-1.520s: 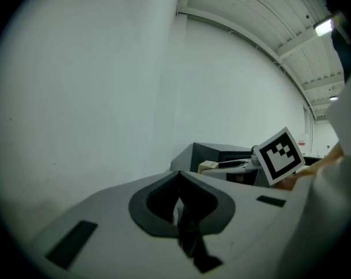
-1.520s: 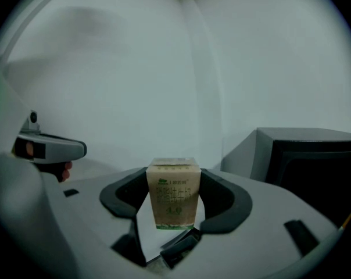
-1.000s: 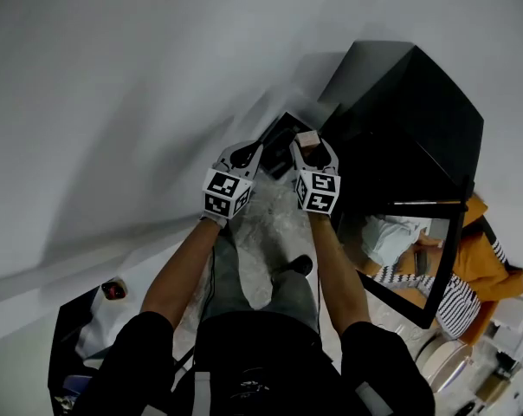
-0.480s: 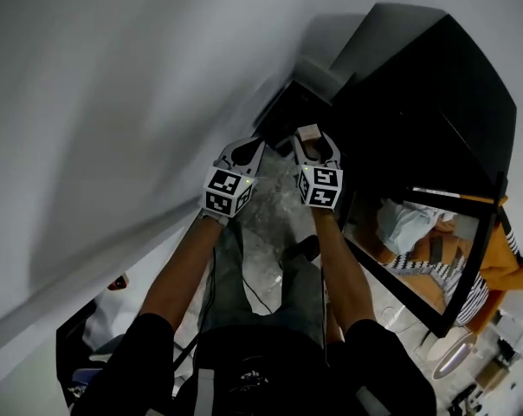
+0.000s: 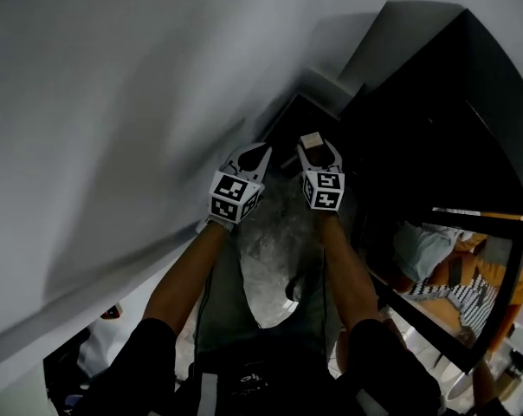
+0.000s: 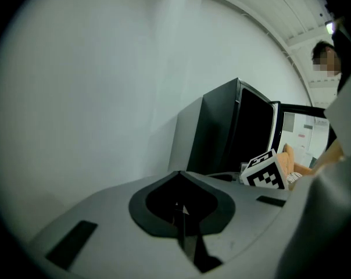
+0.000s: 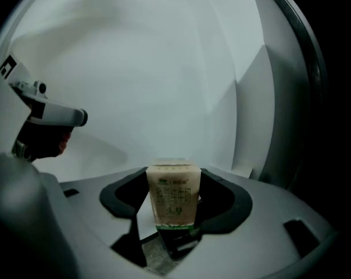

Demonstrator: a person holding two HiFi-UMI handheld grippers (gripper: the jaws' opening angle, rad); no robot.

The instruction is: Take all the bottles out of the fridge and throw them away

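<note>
Fridge, black, stands at your right, just past both claws. Left claw is closed, nothing in it. Right claw grips the small beige bottle upright, outside the fridge, facing the white wall.

left claw beside right claw, carton in the latter, fridge to their right

Grey left claw closed and empty before a tall black cabinet.
Its jaws are pressed together with nothing between them. The cabinet stands far beyond them, against a plain white wall. At the near right, the right claw's black-and-white marker cube pokes above the grey body.
</note>
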